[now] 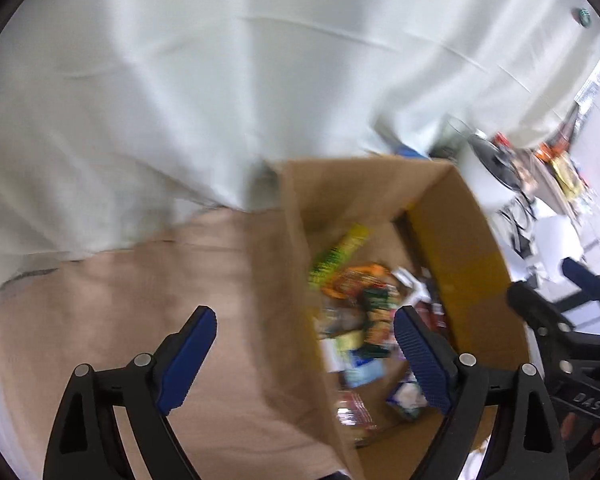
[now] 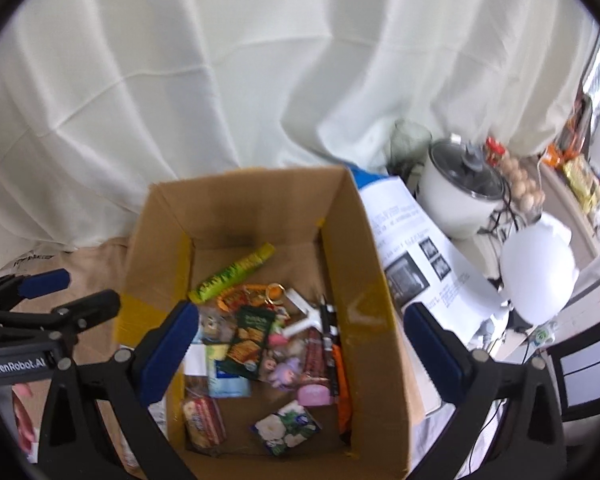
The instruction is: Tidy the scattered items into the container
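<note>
An open cardboard box [image 2: 240,200] stands on a tan cloth and holds several items: a yellow-green tube [image 2: 234,272], a green snack packet [image 2: 248,332], a black pen [image 2: 326,320], a purple toy [image 2: 284,372], a flowered tissue pack [image 2: 286,432] and a red biscuit pack [image 2: 204,426]. My right gripper [image 2: 300,312] hangs above the box, open and empty. My left gripper [image 1: 305,314] is open and empty over the box's [image 1: 452,240] left wall and the cloth. In the blurred left wrist view, the right gripper [image 1: 552,286] shows at the right edge. The left gripper [image 2: 70,292] appears at the right wrist view's left edge.
A white drape [image 2: 220,60] hangs behind the box. Right of the box lie a printed sheet [image 2: 416,252], a white rice cooker [image 2: 464,196], eggs [image 2: 520,184] and a white jug [image 2: 538,276]. The tan cloth [image 1: 140,300] spreads left of the box.
</note>
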Demonstrator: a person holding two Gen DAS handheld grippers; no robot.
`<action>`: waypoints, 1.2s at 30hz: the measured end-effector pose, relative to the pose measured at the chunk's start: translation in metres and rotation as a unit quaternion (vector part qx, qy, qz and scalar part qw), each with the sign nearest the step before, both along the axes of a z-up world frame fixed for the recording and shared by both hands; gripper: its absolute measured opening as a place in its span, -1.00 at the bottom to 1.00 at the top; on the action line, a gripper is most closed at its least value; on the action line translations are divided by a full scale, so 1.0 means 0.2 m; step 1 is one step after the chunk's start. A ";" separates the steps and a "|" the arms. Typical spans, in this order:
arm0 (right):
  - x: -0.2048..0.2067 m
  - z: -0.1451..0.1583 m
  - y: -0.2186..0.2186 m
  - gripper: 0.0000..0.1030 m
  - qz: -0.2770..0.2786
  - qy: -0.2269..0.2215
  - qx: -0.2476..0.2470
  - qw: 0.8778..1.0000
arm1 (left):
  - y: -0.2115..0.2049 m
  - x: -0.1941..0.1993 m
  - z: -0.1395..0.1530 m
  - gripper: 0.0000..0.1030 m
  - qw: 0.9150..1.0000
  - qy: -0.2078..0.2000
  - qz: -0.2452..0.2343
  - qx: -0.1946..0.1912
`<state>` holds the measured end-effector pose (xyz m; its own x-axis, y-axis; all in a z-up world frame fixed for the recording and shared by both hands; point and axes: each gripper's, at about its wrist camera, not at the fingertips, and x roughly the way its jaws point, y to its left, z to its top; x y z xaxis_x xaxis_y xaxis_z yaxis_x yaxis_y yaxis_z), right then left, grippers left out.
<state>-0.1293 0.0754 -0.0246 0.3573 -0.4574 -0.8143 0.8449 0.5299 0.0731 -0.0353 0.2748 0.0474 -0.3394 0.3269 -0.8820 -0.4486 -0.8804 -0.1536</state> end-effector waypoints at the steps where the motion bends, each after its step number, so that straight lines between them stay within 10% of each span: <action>1: 0.03 0.03 0.02 1.00 0.005 0.002 -0.009 1.000 | -0.06 -0.01 0.02 0.77 1.000 0.001 0.009 0.004; 16: 0.68 0.46 0.54 1.00 0.116 -0.043 -0.067 0.990 | -1.06 -0.01 0.23 0.77 0.986 0.071 0.147 0.021; 36: 0.82 0.18 0.97 1.00 0.138 -0.026 -0.016 0.990 | -1.33 0.32 -0.05 0.77 0.982 0.081 0.172 -0.002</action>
